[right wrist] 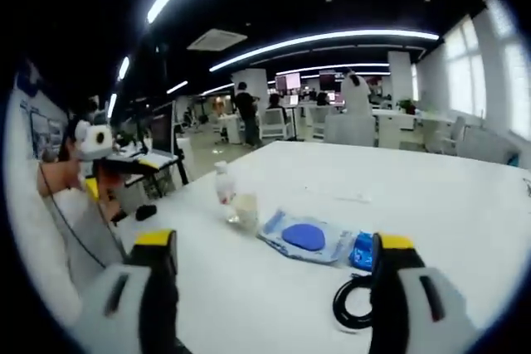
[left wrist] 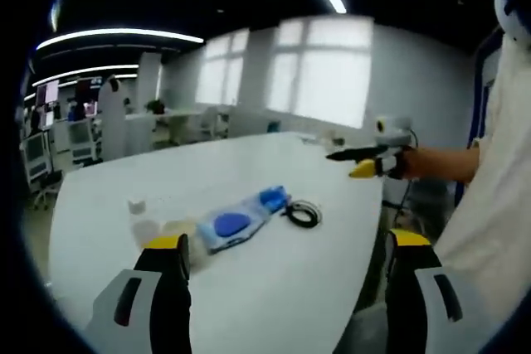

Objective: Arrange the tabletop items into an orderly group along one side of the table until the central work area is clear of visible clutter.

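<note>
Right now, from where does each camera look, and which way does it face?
Left gripper view: rides the left gripper, facing across the white table toward windows; the right gripper and the person's forearm show.
Right gripper view: rides the right gripper, facing into the office.
Shared: bottle, blue packet, black cable coil.

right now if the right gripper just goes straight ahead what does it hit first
Most likely the clear packet with the blue oval, lying on the white table ahead between the open jaws of the right gripper. The black cable coil sits nearer but off toward one jaw; depth is uncertain.
</note>
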